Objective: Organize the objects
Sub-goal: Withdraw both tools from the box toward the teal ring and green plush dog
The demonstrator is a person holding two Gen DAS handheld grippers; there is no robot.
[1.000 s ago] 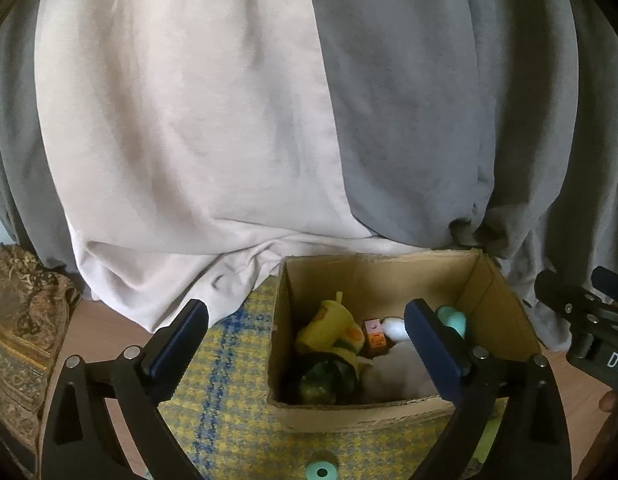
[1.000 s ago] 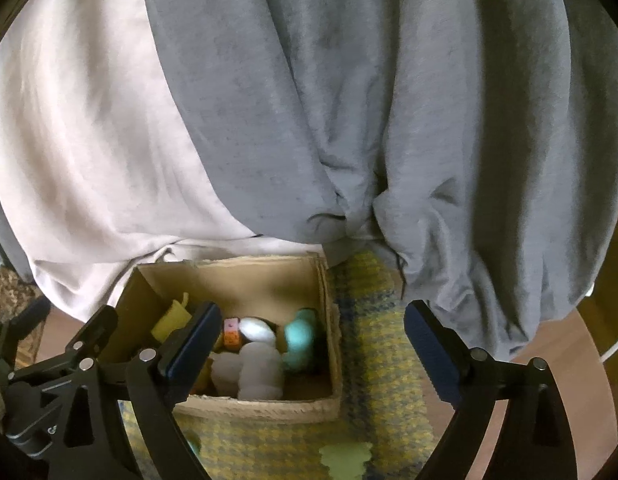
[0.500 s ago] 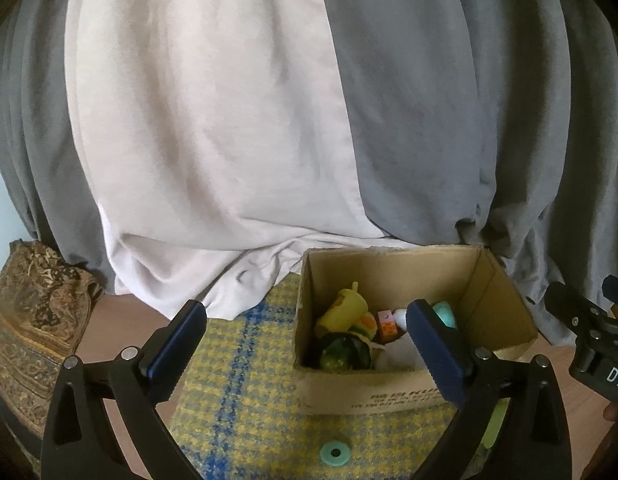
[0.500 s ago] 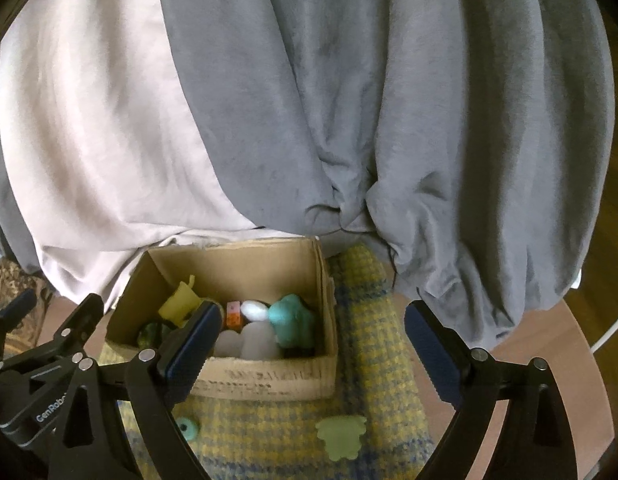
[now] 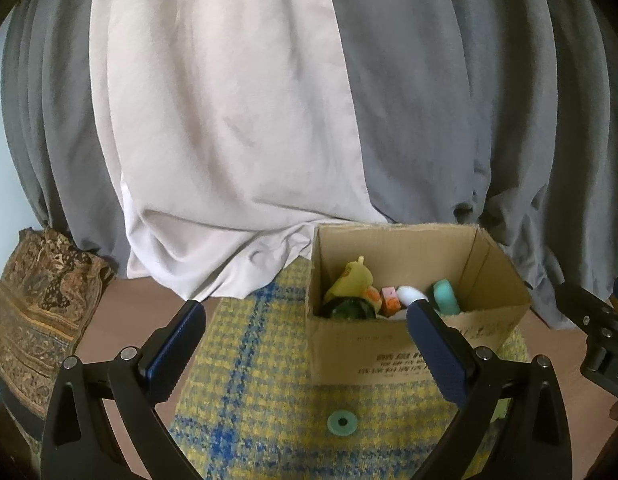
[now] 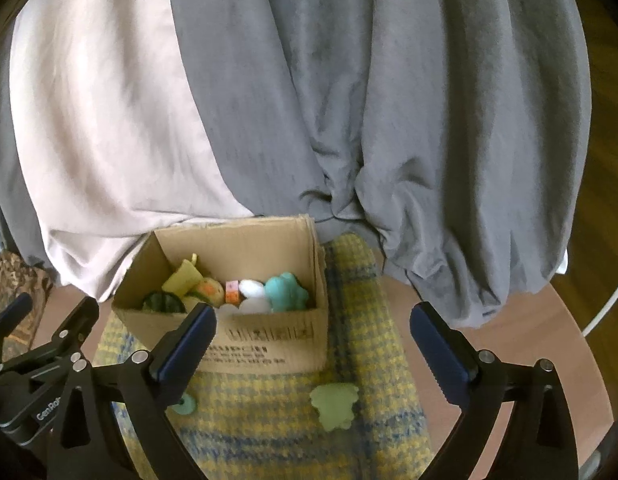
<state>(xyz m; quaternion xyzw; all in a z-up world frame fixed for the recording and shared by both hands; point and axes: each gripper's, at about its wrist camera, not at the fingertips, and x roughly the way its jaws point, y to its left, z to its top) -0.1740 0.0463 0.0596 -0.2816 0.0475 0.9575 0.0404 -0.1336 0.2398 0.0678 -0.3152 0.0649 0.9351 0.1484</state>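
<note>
Pulling back from the cardboard box (image 6: 265, 340), you now hold both the left gripper (image 5: 305, 334) and right gripper (image 6: 313, 336) open and empty; a green toy (image 6: 335, 404) and teal ring (image 5: 342, 423) remain on the plaid cloth (image 5: 269, 400).

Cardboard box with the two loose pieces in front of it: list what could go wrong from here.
1. The teal ring lies flat on the yellow plaid cloth; closing jaws might pinch the fabric instead.
2. The light green flat piece sits near the cardboard box; a reach could nudge the box.
3. The left gripper and right gripper, both open, are close together and may collide.
</note>
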